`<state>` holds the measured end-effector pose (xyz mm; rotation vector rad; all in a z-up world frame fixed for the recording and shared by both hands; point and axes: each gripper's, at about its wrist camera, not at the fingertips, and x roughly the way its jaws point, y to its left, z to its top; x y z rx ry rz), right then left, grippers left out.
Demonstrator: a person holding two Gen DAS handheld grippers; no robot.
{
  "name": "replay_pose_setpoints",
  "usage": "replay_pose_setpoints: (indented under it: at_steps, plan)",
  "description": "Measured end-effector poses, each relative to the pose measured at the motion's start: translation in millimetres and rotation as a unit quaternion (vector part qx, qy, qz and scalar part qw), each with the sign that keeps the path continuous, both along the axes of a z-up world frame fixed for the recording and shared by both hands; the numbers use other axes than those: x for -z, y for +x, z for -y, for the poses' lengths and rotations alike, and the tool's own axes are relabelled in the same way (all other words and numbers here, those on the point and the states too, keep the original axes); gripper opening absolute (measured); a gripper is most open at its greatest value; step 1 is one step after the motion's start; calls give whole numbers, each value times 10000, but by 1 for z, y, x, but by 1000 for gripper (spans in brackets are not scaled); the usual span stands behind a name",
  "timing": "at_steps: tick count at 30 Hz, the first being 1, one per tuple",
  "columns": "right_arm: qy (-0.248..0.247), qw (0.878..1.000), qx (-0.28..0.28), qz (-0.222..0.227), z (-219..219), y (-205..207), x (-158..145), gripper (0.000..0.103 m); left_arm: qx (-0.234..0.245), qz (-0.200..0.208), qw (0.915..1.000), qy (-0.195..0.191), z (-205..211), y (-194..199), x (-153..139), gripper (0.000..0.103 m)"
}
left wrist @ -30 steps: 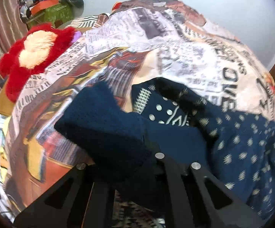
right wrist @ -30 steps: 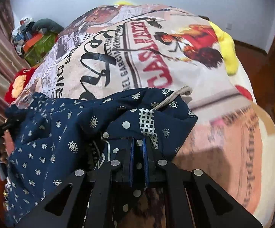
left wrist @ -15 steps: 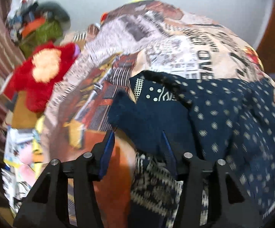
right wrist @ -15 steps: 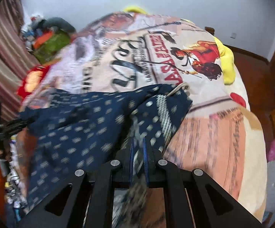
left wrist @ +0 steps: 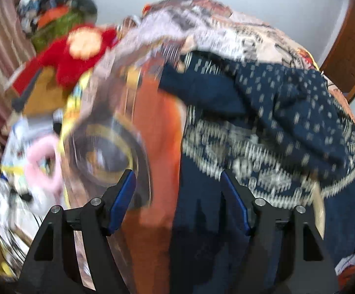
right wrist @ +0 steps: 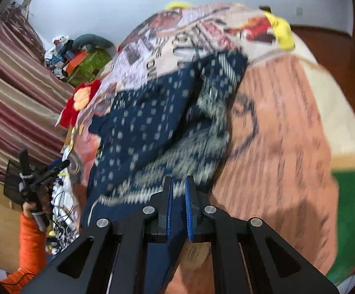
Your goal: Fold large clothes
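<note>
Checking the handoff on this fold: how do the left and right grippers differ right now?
The left gripper has its jaws wide apart and opening, no pad pressing the navy garment; the right gripper is shut on that garment. The left sits over its edge and the orange bedspread; the right sits over its patterned border. Both have blue pads.

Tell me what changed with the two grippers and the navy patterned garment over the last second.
The left gripper let go: it was clamped on a dark fold of the navy garment, and now its jaws are opening with nothing pinched between the pads. Both views have pulled back, so the garment sits farther off on the printed bedspread. The right gripper stays shut on the garment's edge, and the red plush toy has not moved.
</note>
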<state>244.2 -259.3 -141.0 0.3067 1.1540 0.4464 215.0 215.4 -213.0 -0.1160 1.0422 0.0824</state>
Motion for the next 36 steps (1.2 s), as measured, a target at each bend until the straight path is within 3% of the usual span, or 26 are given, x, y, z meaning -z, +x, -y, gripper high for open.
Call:
replay_pose_setpoints:
  at_steps: [5, 11, 17, 19, 20, 21, 23, 27, 30, 31, 33, 35, 36]
  plan:
    - [-45, 9997, 233, -111, 3, -21, 10, 6, -192, -431, 9968, -638, -7, -31, 44, 71]
    - [-155, 9993, 337, -88, 3, -33, 18, 6, -214, -854, 9909, -1023, 2, -39, 85, 71]
    - [115, 9985, 504, -155, 4, -33, 24, 9, -253, -811, 9933, -789, 19, -34, 96, 76]
    - [245, 9986, 431, -177, 3, -32, 24, 23, -194, -817, 9938, -729, 24, -32, 96, 76]
    - [399, 9984, 374, -174, 1, -31, 23, 42, -175, -820, 9939, -714, 26, -31, 96, 76]
    - [588, 9977, 300, -173, -2, -31, 21, 70, -170, -810, 9940, -719, 27, -31, 96, 76]
    - [855, 9962, -68, -165, -16, -30, 18, 96, -190, -794, 9939, -738, 29, -29, 96, 76]
    - [-78, 9984, -476, 287, -49, -33, 16, 98, -226, -773, 9939, -753, 27, -30, 94, 70]
    - [-384, 9966, -527, 499, -58, -38, 16, 98, -205, -765, 9940, -761, 27, -31, 92, 60]
    - [-455, 9958, -566, 561, -60, -40, 17, 97, -178, -754, 9940, -773, 27, -31, 91, 51]
    - [-669, 9928, -641, 765, -64, -45, 19, 88, -126, -768, 9936, -821, 28, -32, 89, 25]
    - [-1002, 9879, -687, 964, -67, -49, 21, 73, -70, -766, 9920, -996, 30, -33, 88, 13]
    - [-1175, 9847, -698, 1079, -67, -50, 21, 63, -80, -731, 9920, -1030, 31, -33, 86, 12]
